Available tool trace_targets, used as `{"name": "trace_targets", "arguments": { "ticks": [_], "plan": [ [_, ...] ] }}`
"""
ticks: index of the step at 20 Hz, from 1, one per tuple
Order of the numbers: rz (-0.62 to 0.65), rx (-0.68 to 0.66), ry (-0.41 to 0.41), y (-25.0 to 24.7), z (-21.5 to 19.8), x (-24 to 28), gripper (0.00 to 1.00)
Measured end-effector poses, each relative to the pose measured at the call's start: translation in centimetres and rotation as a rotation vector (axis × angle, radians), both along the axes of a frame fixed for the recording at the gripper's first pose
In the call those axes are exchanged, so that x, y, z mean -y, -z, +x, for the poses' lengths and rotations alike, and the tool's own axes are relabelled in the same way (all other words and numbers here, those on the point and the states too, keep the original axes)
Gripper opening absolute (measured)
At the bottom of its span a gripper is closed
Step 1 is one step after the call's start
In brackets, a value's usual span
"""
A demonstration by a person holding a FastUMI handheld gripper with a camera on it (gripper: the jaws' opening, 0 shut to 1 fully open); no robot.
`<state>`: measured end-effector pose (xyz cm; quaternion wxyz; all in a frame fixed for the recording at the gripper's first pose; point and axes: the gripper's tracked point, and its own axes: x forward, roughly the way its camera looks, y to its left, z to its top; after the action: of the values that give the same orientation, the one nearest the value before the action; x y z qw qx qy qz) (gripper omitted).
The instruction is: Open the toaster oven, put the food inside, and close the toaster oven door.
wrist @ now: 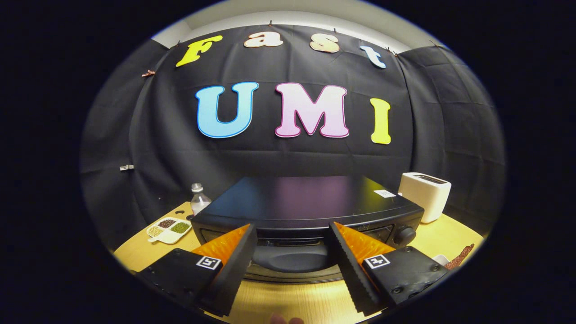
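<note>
A black toaster oven sits on the wooden table, seen from above and in front. Its door handle, a wide dark bar, lies between and just beyond my fingertips. My gripper is open, its two black fingers with orange sides spread to either side of the handle and touching nothing. The oven door looks shut. To the right of the right finger, a strip of reddish-brown food lies on a small white dish at the table's edge. A round knob is at the oven's front right.
A white pop-up toaster stands behind the oven on the right. On the left are a clear plastic bottle and a white divided dish of beans and grains. A fingertip shows at the near table edge.
</note>
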<state>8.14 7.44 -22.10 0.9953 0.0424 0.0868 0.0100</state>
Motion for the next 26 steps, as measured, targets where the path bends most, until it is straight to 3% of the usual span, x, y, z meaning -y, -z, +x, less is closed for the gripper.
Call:
{"name": "trace_targets", "arguments": {
  "ticks": [13, 26],
  "plan": [
    [0.016, -0.058, -0.027, 2.9, -8.1, 0.2, 0.99],
    [0.008, -0.265, -0.012, 10.0, -13.4, 0.1, 0.98]
  ]
}}
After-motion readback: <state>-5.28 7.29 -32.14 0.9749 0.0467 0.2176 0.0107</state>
